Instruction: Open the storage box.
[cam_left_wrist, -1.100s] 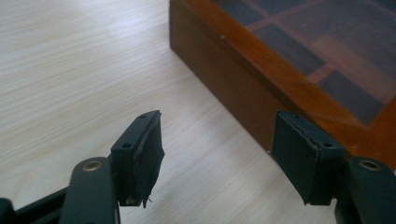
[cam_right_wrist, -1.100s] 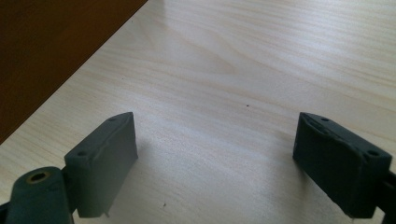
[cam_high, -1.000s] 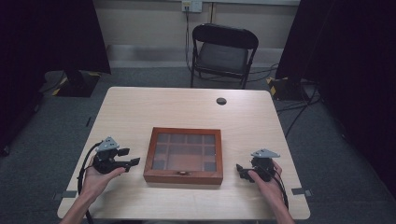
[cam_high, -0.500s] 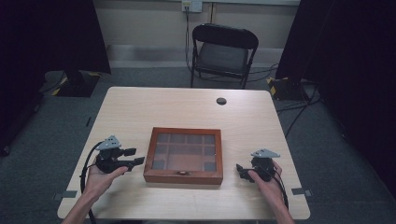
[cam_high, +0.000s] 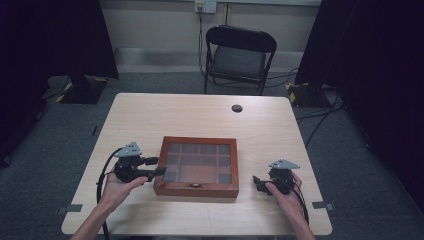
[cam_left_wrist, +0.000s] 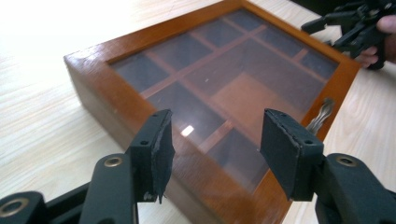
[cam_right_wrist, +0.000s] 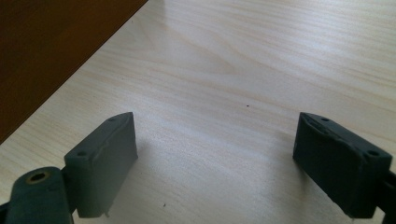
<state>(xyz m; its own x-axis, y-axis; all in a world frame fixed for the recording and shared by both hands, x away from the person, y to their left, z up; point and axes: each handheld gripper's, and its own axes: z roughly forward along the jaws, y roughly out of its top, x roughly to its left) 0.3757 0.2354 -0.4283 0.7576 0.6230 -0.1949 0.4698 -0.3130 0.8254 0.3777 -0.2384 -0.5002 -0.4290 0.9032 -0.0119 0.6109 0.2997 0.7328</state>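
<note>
Both grippers' jaws apart, left gripper at wooden box edge, right gripper beside it.

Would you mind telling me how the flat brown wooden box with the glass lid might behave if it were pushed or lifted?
The flat brown wooden box with the glass lid looks rigid and sits low and wide, so it would probably slide rather than tip. Its glass panes suggest fragility. The small metal clasp may let the lid swing open if lifted.
</note>
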